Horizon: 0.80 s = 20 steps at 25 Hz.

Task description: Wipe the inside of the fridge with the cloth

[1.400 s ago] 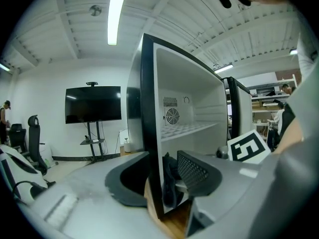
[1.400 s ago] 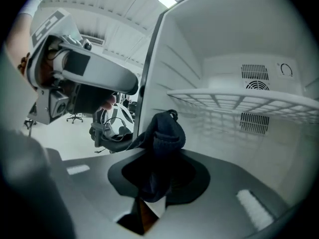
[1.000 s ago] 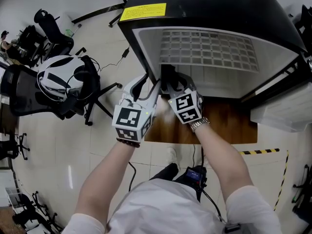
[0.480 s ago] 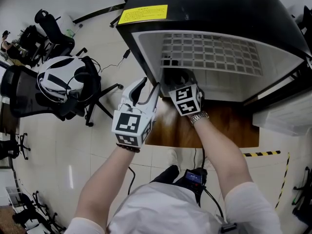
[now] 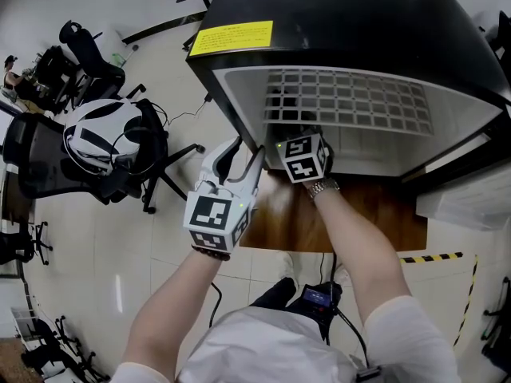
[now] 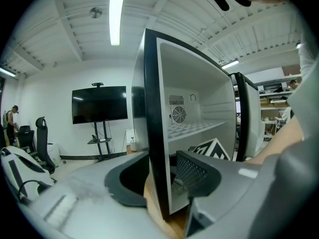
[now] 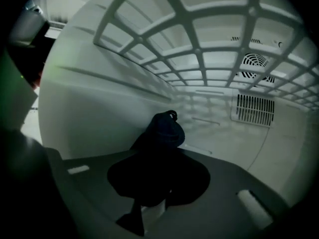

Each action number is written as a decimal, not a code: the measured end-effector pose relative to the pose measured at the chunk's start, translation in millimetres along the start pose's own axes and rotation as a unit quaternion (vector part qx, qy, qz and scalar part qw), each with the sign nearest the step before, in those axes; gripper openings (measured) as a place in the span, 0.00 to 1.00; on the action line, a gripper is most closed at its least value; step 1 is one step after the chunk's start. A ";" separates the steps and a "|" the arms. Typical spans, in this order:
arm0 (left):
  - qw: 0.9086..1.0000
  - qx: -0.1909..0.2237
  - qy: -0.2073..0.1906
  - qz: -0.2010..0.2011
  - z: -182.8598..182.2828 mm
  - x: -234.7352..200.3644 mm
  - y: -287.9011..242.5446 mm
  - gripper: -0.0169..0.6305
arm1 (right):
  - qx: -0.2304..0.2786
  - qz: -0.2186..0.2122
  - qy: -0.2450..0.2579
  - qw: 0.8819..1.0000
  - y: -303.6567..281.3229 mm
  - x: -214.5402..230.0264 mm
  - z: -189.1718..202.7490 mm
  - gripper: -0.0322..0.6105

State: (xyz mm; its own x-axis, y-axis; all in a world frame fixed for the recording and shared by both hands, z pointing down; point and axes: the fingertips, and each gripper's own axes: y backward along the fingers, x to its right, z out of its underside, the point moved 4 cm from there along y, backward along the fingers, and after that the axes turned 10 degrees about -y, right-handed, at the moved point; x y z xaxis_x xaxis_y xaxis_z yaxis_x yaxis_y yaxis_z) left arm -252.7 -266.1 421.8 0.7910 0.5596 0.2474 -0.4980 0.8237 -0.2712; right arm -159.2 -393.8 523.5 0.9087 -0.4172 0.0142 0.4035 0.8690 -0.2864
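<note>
Right gripper view shows the right tool [image 7: 154,183] clamped on a dark cloth [image 7: 164,128], which is pressed against the white left inner wall of the fridge [image 5: 343,22], beneath the wire shelf [image 5: 343,96]. The left tool [image 6: 159,176] has its jaws apart, with the front edge of the fridge's left wall between them.
</note>
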 end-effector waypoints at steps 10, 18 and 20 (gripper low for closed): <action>1.000 0.002 0.000 0.004 -3.3 1.5 -1.2 0.29 | 0.001 0.028 -0.013 1.000 -20.6 19.2 -4.5 0.17; 1.000 0.003 0.003 -0.001 -4.1 1.2 -0.8 0.30 | -0.005 0.060 -0.021 0.998 -18.3 42.5 -3.4 0.17; 1.000 0.002 0.004 -0.003 -3.8 1.2 -0.8 0.30 | -0.008 0.068 -0.022 0.997 -15.3 48.3 -1.7 0.17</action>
State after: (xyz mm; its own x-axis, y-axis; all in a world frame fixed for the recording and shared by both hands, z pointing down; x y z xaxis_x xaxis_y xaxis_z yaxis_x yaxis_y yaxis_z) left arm -250.0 -266.4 418.8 0.7968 0.5536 0.2423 -0.4940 0.8276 -0.2664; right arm -121.6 -427.7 527.0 0.9590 -0.2829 0.0160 0.2743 0.9125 -0.3035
